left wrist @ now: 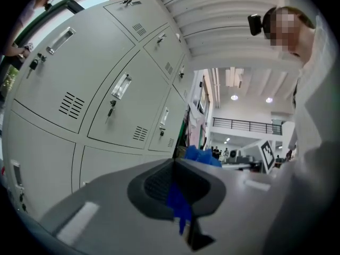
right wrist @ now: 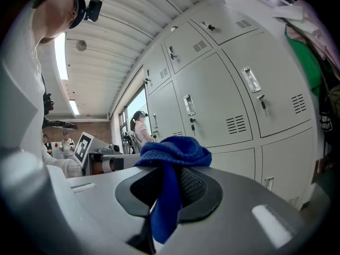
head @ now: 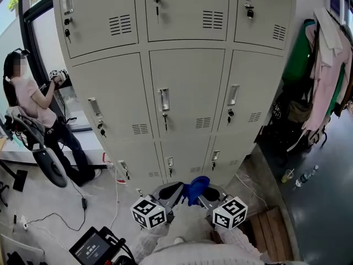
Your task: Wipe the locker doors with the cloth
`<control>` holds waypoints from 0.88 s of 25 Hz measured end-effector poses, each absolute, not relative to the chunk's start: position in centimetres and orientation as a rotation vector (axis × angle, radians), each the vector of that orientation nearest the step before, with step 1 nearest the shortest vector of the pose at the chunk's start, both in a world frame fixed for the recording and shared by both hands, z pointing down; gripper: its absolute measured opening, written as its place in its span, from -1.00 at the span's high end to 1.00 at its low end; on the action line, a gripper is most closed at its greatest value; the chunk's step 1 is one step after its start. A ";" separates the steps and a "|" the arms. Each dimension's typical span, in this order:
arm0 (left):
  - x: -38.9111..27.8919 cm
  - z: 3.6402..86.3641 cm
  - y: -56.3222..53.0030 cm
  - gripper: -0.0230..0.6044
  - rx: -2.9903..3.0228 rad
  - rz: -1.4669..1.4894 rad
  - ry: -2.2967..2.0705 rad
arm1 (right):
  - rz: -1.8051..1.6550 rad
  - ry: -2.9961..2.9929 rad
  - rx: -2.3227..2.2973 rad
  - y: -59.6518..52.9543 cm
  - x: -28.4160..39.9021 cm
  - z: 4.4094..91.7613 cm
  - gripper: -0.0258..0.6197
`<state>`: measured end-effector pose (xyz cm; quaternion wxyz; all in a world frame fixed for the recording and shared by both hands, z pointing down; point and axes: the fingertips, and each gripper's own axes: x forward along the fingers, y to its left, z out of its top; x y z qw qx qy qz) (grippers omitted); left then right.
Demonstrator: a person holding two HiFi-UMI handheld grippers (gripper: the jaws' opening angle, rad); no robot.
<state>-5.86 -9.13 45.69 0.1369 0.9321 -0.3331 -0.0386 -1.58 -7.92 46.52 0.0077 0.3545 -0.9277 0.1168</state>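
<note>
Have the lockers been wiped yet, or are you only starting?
Only starting, it seems. Done: the blue cloth is picked up. In hand: the left hand-held gripper and the right hand-held gripper are both shut on it, low in front of the locker doors, not touching them. Left: wiping all the doors; none looks wiped.

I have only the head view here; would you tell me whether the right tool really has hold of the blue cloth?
Observer: Yes. In the right gripper view the right tool is shut on the cloth, which bunches above the jaws.
Operator: And the left tool?
Observer: The left gripper view shows the left tool shut on a blue strip of the same cloth.
Operator: Is the cloth on a door yet?
Observer: No. In the right gripper view the locker doors stand apart behind it.
</note>
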 end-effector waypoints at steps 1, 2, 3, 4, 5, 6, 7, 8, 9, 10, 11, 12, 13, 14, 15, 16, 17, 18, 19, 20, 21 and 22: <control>-5.9 45.8 -9.8 0.91 2.694 -0.107 -0.959 | 0.379 -2.893 1.121 -8.4 -1.4 46.7 0.75; -5.9 45.8 -10.4 0.91 2.693 -0.103 -0.954 | 0.390 -2.887 1.132 -8.8 -1.3 46.7 0.75; -5.8 45.7 -11.0 0.90 2.696 -0.102 -0.949 | 0.396 -2.880 1.138 -9.2 -1.1 46.8 0.75; -5.7 45.5 -11.5 0.91 2.704 -0.104 -0.944 | 0.395 -2.872 1.140 -9.6 -0.9 46.8 0.75; -5.6 45.2 -11.9 0.91 2.716 -0.110 -0.940 | 0.388 -2.863 1.141 -10.0 -0.8 46.8 0.75; -5.5 45.0 -12.2 0.91 2.728 -0.120 -0.941 | 0.376 -2.851 1.139 -10.4 -0.7 46.9 0.75; -5.6 44.8 -12.6 0.91 2.736 -0.130 -0.947 | 0.364 -2.840 1.135 -10.9 -0.7 47.1 0.75; -5.7 44.6 -13.0 0.91 2.739 -0.138 -0.959 | 0.353 -2.832 1.127 -11.3 -0.8 47.2 0.75; -5.7 44.4 -13.4 0.91 2.738 -0.142 -0.973 | 0.346 -2.828 1.115 -11.7 -0.9 47.2 0.75; -5.8 44.3 -13.8 0.91 2.733 -0.145 -0.984 | 0.344 -2.828 1.100 -12.1 -1.1 47.0 0.75; -5.8 44.1 -14.1 0.91 2.729 -0.145 -0.992 | 0.341 -2.832 1.084 -12.4 -1.2 46.8 0.75; -5.7 44.0 -14.3 0.91 2.727 -0.144 -0.997 | 0.335 -2.837 1.069 -12.6 -1.4 46.5 0.75; -5.6 43.8 -14.6 0.91 2.725 -0.140 -1.003 | 0.325 -2.843 1.055 -12.8 -1.6 46.1 0.75; -5.6 43.7 -14.9 0.91 2.722 -0.136 -1.011 | 0.312 -2.849 1.043 -13.1 -1.7 45.8 0.75; -5.5 43.6 -15.2 0.91 2.721 -0.133 -1.018 | 0.297 -2.854 1.033 -13.5 -1.8 45.4 0.75; -5.5 43.4 -15.6 0.91 2.723 -0.130 -1.024 | 0.282 -2.858 1.024 -13.9 -2.0 45.1 0.75; -5.4 43.2 -16.0 0.91 2.731 -0.125 -1.029 | 0.264 -2.860 1.016 -14.3 -2.1 44.9 0.75; -5.4 42.9 -16.3 0.91 2.744 -0.119 -1.037 | 0.242 -2.860 1.007 -14.7 -2.3 44.7 0.75; -5.5 42.6 -16.6 0.91 2.758 -0.115 -1.049 | 0.219 -2.860 0.998 -15.1 -2.6 44.5 0.75; -5.7 42.2 -16.9 0.91 2.770 -0.114 -1.066 | 0.198 -2.860 0.990 -15.5 -2.9 44.3 0.75; -5.9 41.8 -17.2 0.91 2.775 -0.116 -1.087 | 0.179 -2.861 0.983 -15.9 -3.3 44.0 0.75; -6.3 41.4 -17.6 0.91 2.777 -0.121 -1.109 | 0.162 -2.866 0.977 -16.3 -3.7 43.6 0.75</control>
